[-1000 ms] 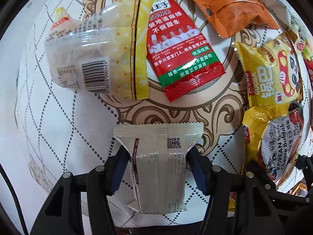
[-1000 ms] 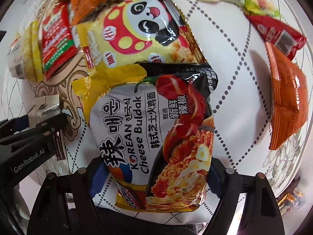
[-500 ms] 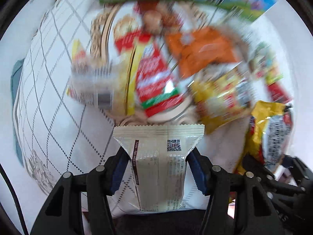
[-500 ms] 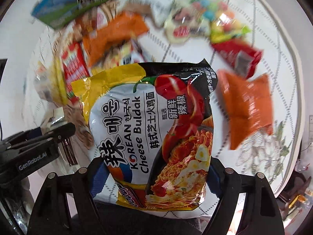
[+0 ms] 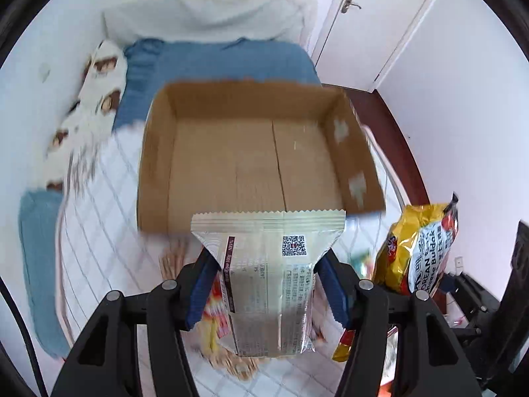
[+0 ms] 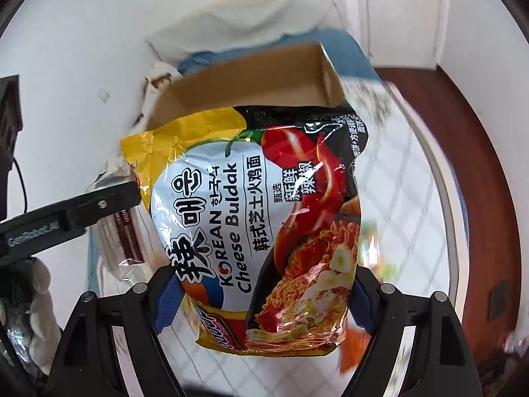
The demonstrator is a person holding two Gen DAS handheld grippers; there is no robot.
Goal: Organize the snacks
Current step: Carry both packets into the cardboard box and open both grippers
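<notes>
- Left gripper (image 5: 267, 278): its black arms with blue pads are pinched on the two sides of a beige, crimp-edged foil snack packet (image 5: 269, 274), printed with a QR code and small text, which stands upright between them, back face to the left wrist camera.
- Right gripper (image 6: 261, 294): its blue-padded arms are pressed against the lower edges of a yellow, black and white plastic bag of Korean Cheese Buldak noodles (image 6: 254, 228); the bag rises toward 12 o'clock and fills the centre of the right wrist view.
- Open brown cardboard box (image 5: 261, 155): seen from above in the left wrist view, at 12 o'clock of the beige packet, with bare inner floor and walls and pale tape patches on its wall at 3 o'clock. In the right wrist view its rim shows behind the top of the noodle bag.
- Box support: the box appears to rest on a white cloth with a grey diamond grid (image 5: 99, 218), which also carries blurred snack wrappers (image 5: 215, 314) under the left gripper.
- Surroundings: a blue blanket (image 5: 218, 63) and a white pillow with brown spots (image 5: 89, 109) lie at 11 o'clock; a white door (image 5: 367, 16) stands at 1 o'clock.
- Cross view: the noodle bag appears at 3 o'clock of the left wrist view, just beside the left gripper.
</notes>
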